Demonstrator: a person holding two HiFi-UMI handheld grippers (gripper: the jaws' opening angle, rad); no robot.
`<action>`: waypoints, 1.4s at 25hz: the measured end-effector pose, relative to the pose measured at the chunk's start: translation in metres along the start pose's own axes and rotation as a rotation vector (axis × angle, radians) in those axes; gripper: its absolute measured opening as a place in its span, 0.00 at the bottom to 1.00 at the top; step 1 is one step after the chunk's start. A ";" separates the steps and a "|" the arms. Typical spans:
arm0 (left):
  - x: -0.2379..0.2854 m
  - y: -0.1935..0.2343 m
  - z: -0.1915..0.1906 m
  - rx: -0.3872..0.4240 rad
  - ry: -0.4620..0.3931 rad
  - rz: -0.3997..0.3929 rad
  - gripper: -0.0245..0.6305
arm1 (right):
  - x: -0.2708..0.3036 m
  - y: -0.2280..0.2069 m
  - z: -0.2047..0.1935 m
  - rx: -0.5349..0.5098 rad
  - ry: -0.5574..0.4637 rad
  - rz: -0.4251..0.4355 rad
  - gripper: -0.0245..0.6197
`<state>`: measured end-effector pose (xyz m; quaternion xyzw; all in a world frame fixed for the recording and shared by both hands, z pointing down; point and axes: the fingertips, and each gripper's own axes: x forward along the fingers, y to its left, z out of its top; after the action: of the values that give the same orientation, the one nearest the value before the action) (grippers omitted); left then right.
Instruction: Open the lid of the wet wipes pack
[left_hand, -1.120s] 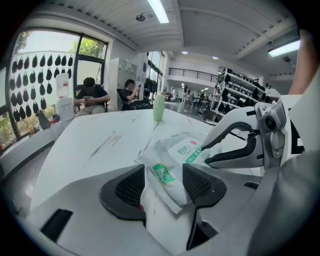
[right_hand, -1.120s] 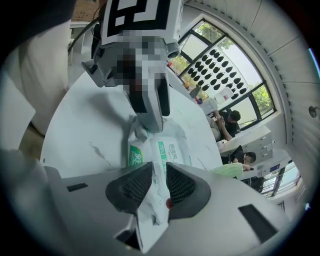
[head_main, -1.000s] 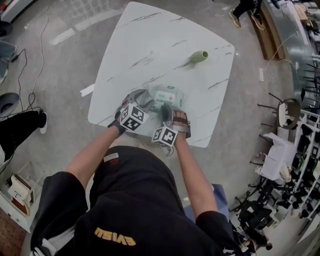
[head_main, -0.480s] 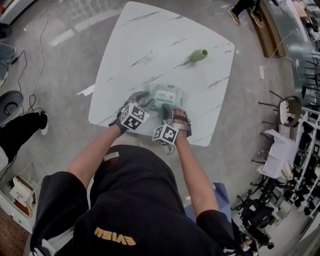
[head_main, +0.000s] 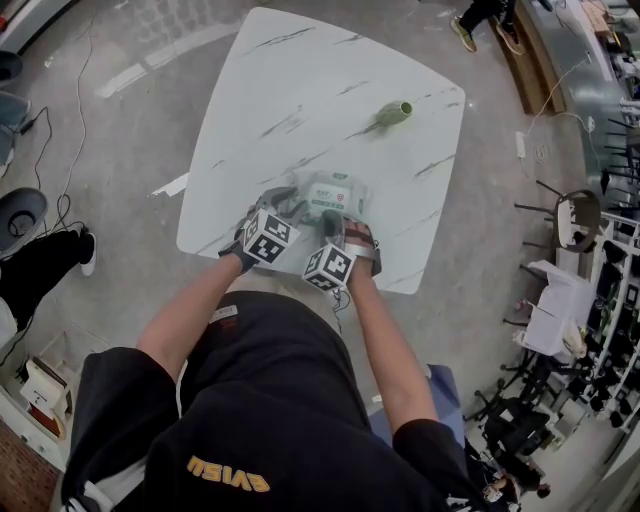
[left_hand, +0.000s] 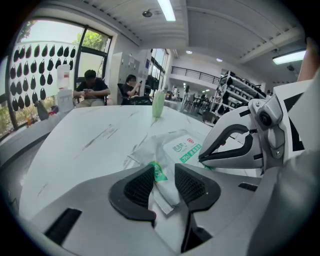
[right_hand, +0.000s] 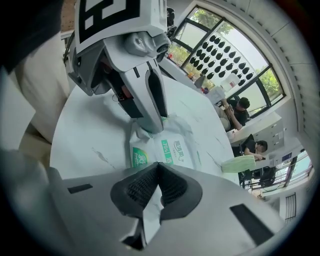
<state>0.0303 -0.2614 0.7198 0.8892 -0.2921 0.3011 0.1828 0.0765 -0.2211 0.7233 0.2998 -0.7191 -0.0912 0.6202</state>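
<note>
The wet wipes pack lies near the front edge of the white marble table. It is white with a green label on top. My left gripper is at the pack's left end. In the left gripper view its jaws are closing, with the pack's crinkled end between them and both pads touching it. My right gripper is at the pack's near edge. In the right gripper view it is shut, pinching a thin white edge of the pack.
A light green bottle sits further back on the table, to the right. The table's front edge runs just under both hands. Chairs and shelving stand off to the right. People sit at a far table.
Both grippers stay at the pack. The pack looks a little more bunched up between them.
</note>
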 end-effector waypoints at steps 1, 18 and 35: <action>0.001 0.000 0.000 -0.001 0.001 -0.001 0.27 | 0.001 0.000 0.000 0.000 0.004 -0.001 0.04; 0.002 -0.001 -0.001 0.006 0.036 -0.018 0.27 | -0.006 -0.003 0.001 -0.007 0.015 -0.030 0.05; 0.001 0.002 -0.002 -0.031 0.041 -0.045 0.26 | -0.028 -0.030 0.009 0.021 -0.034 -0.103 0.04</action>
<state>0.0296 -0.2624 0.7222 0.8862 -0.2729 0.3105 0.2092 0.0790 -0.2326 0.6829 0.3416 -0.7140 -0.1206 0.5992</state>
